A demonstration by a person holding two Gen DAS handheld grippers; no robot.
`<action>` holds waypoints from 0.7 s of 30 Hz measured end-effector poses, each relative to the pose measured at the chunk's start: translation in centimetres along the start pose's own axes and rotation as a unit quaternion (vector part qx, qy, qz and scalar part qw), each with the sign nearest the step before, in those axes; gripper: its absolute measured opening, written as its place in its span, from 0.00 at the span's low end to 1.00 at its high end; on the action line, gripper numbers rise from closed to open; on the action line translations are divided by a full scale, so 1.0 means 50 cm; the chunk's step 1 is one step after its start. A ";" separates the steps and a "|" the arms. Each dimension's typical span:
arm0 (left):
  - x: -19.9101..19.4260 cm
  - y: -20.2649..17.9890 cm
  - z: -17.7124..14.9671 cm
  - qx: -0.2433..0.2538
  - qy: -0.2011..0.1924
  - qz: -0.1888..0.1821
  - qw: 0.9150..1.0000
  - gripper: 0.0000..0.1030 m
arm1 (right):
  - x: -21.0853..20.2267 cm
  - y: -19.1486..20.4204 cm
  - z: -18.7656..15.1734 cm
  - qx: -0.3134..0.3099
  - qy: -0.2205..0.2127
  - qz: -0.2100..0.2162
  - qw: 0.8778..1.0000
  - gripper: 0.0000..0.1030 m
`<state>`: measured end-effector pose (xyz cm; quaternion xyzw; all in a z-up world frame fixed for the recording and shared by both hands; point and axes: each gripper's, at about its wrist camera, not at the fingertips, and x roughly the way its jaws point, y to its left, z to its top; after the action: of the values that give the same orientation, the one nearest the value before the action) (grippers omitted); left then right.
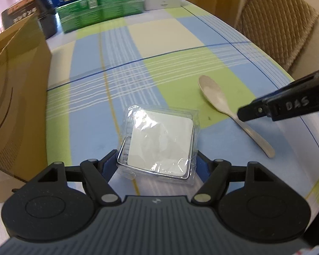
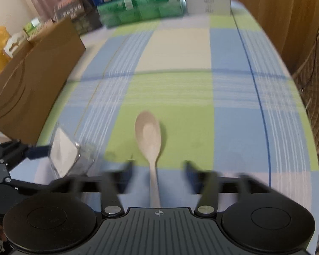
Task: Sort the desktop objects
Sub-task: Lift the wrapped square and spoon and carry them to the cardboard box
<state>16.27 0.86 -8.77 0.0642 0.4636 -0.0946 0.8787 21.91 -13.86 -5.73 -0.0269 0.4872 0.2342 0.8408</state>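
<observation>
Left tool [image 1: 157, 159] clamped on the near edge of the packet [image 1: 159, 142], a clear-wrapped white square just left of the spoon [image 1: 229, 110]. Right tool [image 2: 158, 170] spread wide, blurred, straddling the spoon's handle without touching. Probably best to lower squarely until both fingers flank the handle's narrow neck, then close slowly, since the thin handle lies flat on the desk [image 2: 191, 97] and could slip or pivot. Worth lifting the packet level, well clear of the spoon, toward the box [image 1: 17, 93] further left.
</observation>
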 end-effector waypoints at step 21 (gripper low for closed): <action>0.012 0.030 0.009 -0.033 -0.017 0.000 0.999 0.68 | 0.087 0.055 0.008 -0.104 -0.045 -0.032 0.993 0.29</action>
<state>17.28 2.18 -8.97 0.0336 0.4518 -0.0802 0.8879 22.90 -9.71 -8.63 -0.1199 0.4210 0.2575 0.8615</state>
